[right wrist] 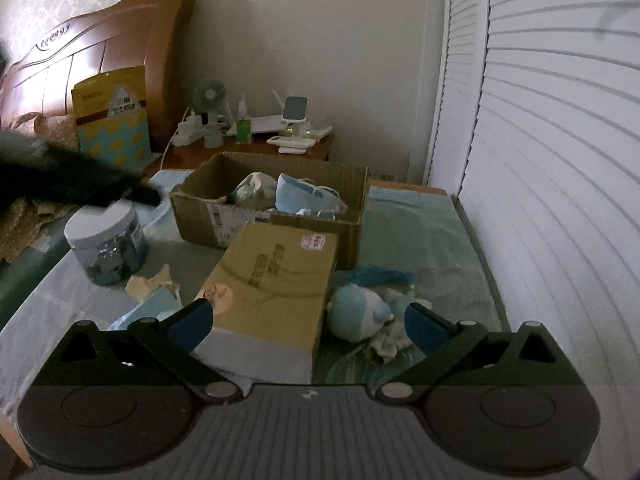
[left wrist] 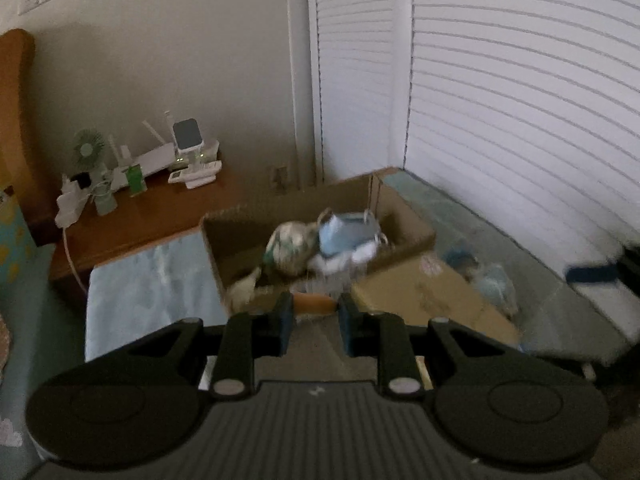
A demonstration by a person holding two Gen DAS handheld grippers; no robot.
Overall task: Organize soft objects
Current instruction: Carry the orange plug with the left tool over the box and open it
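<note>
A home bedroom: carved wooden headboard (right wrist: pixel 96 52), bedside table (left wrist: pixel 160 216), louvered wardrobe doors (right wrist: pixel 540 128).

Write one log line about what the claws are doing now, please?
left claw: open, empty | right claw: open, empty | blue plush: on bed | open box: holds soft things

The left gripper (left wrist: pixel 314 322) is matte black, with two angled linkage arms per side, blue pads on its fingers (left wrist: pixel 285 320), round silver pivot pins and a ribbed grey body bearing a small white mark between two large round black housings. The right gripper (right wrist: pixel 308 320) is built alike: black links with triangular cut-outs, blue-padded fingers (right wrist: pixel 192 320), silver pins, the same ribbed grey body.
</note>
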